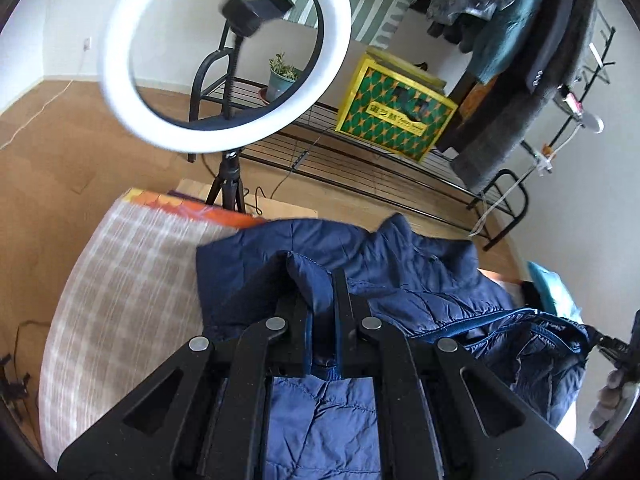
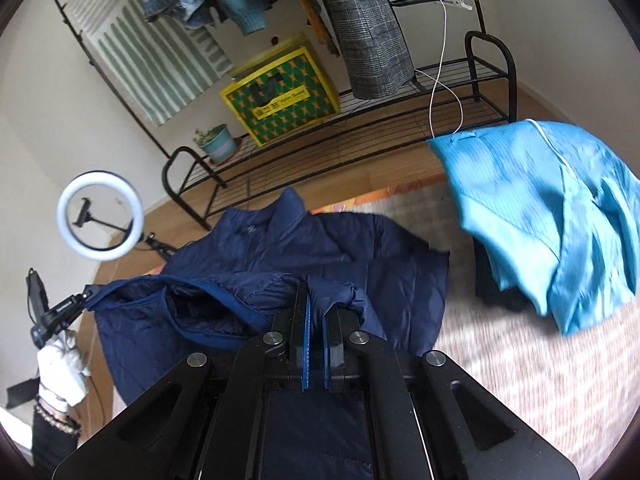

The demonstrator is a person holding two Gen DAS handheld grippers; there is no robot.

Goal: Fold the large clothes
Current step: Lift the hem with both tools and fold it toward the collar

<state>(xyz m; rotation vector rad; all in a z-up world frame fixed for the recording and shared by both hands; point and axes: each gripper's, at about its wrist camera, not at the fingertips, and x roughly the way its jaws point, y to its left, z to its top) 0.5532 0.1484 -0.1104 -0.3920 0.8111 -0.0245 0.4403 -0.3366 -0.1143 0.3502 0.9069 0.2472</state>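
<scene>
Fig.: Both tools clamped on a navy quilted jacket above a plaid-covered surface.

L to R: ring light (image 1: 224, 54) on tripod stood beyond the surface (image 1: 120, 280); left tool (image 1: 320, 300), jaws closed, pinched a fold of the jacket (image 1: 420, 292), which lay spread on the surface w/ collar toward the rack; right tool (image 2: 318, 316), jaws closed, gripped another bunched fold; light-blue garment (image 2: 552, 216) lay crumpled on the surface, apart from the jacket, at far R.
</scene>
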